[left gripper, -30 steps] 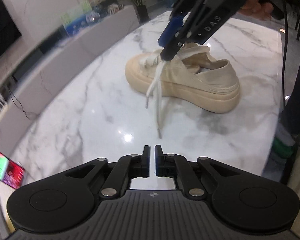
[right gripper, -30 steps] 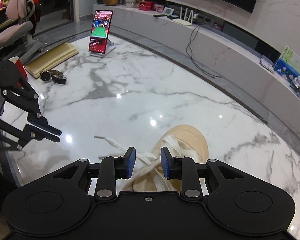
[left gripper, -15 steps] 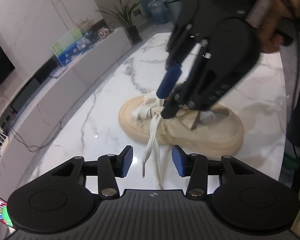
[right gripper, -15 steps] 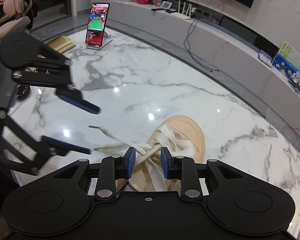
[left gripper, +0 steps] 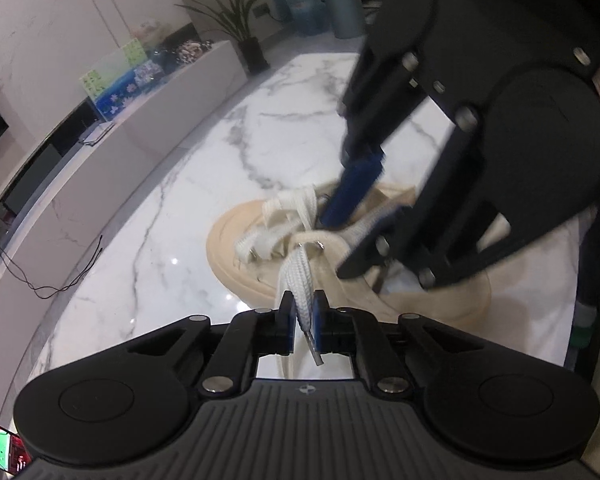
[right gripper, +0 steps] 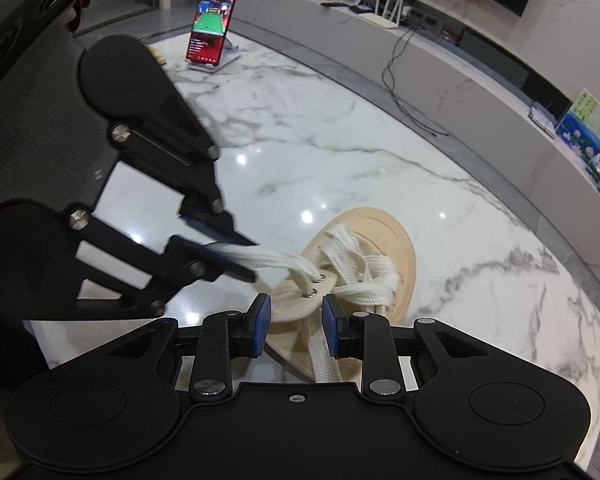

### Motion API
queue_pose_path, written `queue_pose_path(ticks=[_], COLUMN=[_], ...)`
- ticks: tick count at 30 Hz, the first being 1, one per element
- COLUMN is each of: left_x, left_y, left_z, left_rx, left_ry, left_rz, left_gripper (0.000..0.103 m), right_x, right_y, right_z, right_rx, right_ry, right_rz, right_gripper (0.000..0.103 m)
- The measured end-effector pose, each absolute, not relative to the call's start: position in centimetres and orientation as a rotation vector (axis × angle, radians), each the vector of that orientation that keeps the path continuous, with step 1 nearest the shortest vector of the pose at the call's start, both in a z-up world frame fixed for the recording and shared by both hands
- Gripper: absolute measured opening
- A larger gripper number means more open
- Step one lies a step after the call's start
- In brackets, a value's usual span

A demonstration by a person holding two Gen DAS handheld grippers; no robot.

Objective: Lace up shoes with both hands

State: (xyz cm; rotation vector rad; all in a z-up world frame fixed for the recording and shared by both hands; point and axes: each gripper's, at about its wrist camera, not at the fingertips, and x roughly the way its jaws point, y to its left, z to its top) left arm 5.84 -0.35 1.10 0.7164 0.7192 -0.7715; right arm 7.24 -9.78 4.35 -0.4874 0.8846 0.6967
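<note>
Shoe [left gripper: 340, 280], cream canvas with a thick sole, sits on the marble bench [left gripper: 160, 240], toe toward the left-wrist camera's far left. Left wrist view: your left hand-held gripper [left gripper: 303, 320] has just been closing, and its blue pads now pinch the white lace [left gripper: 300, 276] close to the plastic tip [left gripper: 315, 350], which pokes out below the pads. The lace runs taut from there up to a metal eyelet [left gripper: 319, 245] on the near flap. Your right hand-held gripper [left gripper: 356, 216] hangs over the tongue area, blurred. Right wrist view: the right hand-held gripper [right gripper: 294, 330] stands part-open, its pads straddling the lace crossing [right gripper: 300, 308] near the upper eyelets; I cannot tell whether either pad presses on anything, and nothing looks clamped. The left hand-held gripper [right gripper: 236, 258] shows at left, holding a lace strand [right gripper: 276, 262] drawn out sideways from the eyelet pair [right gripper: 315, 285]. A phone on a stand [right gripper: 212, 36] is at the bench's far edge. Step in hand, by my reading: pulling one free end through and snug. The lower rows look already crossed. Next move likely calls for you to keep tension with the left while the right steadies the flap or takes the other strand, then aim the tip at the next open eyelet. Risk: the tip slipping from a grip this near its end.
</note>
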Motion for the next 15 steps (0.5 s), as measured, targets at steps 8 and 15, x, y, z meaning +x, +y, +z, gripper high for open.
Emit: queue_pose_path(ticks=[8,15], left_x=[6.2,6.5], left_y=[0.5,2.3], left_z=[2.8,4.4], left_rx=[0.591,0.502], left_ry=[0.727,0.710], left_rz=[-0.762,-0.703], left_gripper=[0.001,0.001], right_x=[7.4,7.2], right_y=[-9.9,-10.0], right_z=[4.4,4.5], right_rx=[-0.481,-0.481], right_ry=[0.888,0.883], right_rz=[0.699,0.705], right_gripper=[0.026,0.026])
